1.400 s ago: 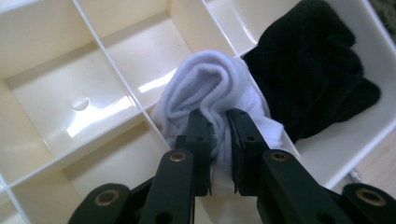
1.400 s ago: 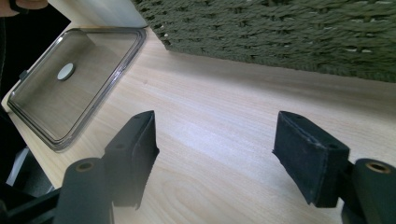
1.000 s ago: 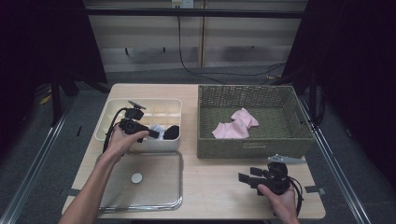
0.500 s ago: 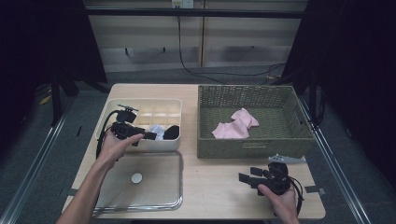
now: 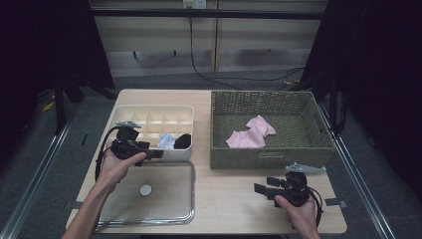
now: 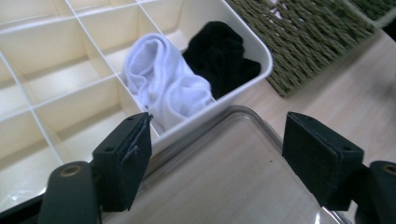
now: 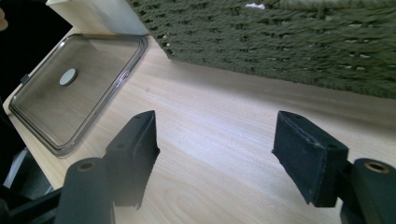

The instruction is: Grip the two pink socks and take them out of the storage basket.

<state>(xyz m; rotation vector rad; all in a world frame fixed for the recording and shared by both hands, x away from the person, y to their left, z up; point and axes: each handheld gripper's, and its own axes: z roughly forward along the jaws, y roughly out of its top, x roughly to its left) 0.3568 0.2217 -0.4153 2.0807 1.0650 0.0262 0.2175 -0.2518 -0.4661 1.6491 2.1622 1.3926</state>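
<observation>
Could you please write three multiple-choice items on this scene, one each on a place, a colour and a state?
1. Where do the pink socks lie?
A. in the wicker basket
B. in the divided box
C. on the clear lid

2. What colour is the sock beside the white sock in the divided box?
A. red
B. black
C. green

3. How does the left gripper stand?
A. shut on a sock
B. open, holding nothing
C. shut on the lid

Key: 1 A, the pink lies within the weave walls; 2 B, the black sock fills the neighbouring cell; 3 B, its jaws stand apart over the clear lid.
</observation>
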